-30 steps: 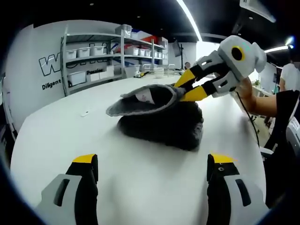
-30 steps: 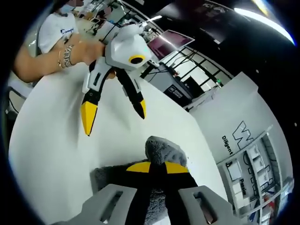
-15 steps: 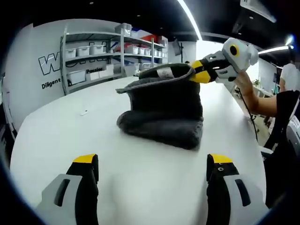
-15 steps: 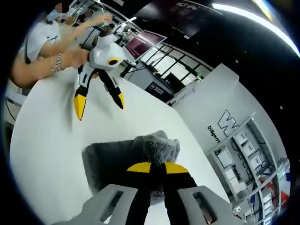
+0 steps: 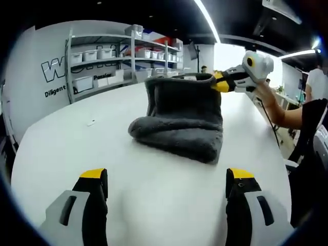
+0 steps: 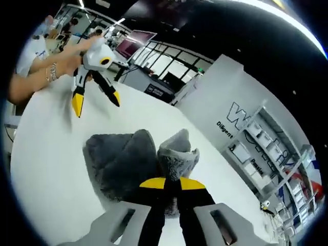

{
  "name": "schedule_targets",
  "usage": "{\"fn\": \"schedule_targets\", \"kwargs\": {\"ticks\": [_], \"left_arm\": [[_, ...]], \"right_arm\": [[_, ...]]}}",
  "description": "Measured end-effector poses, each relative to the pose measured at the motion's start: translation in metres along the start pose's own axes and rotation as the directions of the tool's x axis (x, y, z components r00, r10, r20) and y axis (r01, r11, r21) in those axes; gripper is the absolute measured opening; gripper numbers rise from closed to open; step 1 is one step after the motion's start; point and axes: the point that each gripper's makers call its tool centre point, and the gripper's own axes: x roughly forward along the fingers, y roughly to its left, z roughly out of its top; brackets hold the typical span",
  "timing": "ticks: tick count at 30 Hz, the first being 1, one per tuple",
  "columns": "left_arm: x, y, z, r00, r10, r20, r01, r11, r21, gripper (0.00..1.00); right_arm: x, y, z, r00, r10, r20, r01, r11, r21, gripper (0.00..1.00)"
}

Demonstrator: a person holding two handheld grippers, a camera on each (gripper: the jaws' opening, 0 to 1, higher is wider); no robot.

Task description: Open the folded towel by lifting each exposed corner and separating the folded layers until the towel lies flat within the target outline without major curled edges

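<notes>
The dark grey, thick-piled fleece towel (image 5: 179,123) sits bunched near the middle of the smooth white worktop (image 5: 66,148), one layer drawn up into a soft upright wall over a rumpled, rounded heap. The right gripper (image 6: 172,183) has its yellow-tipped jaws pressed together on that raised corner. The left gripper (image 5: 166,177) hangs with jaws spread wide, holding nothing, near the worktop's front edge.

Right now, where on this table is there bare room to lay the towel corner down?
The white table is bare left of the grey towel, out toward the shelving, and in front of it, up to the open left hand-held gripper. It is crowded at the far right edge, where the right hand-held gripper pinches the lifted layer.
</notes>
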Motion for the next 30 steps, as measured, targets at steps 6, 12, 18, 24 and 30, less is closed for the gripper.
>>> {"fn": "schedule_targets", "kwargs": {"ticks": [6, 12, 18, 24, 30], "left_arm": [[0.0, 0.0, -0.001, 1.0, 0.001, -0.004, -0.001, 1.0, 0.0, 0.94], [0.001, -0.001, -0.003, 1.0, 0.001, -0.012, -0.001, 1.0, 0.005, 0.94], [0.002, -0.002, -0.005, 1.0, 0.005, -0.021, -0.005, 1.0, 0.0, 0.94], [0.003, -0.003, -0.006, 1.0, 0.004, -0.027, -0.003, 1.0, 0.003, 0.94], [0.003, -0.002, -0.008, 0.999, 0.006, -0.035, -0.006, 1.0, 0.002, 0.94]], "right_arm": [[-0.009, -0.009, -0.025, 1.0, -0.026, -0.003, 0.026, 0.992, 0.124, 0.02], [-0.012, -0.011, -0.055, 0.999, -0.037, -0.039, 0.043, 0.981, 0.191, 0.02], [-0.016, -0.012, -0.071, 0.998, -0.041, -0.054, 0.053, 0.968, 0.247, 0.02], [-0.021, -0.012, -0.086, 0.998, -0.032, -0.053, 0.049, 0.933, 0.357, 0.02], [-0.026, -0.015, -0.103, 0.998, -0.029, -0.05, 0.049, 0.88, 0.473, 0.02]]}}
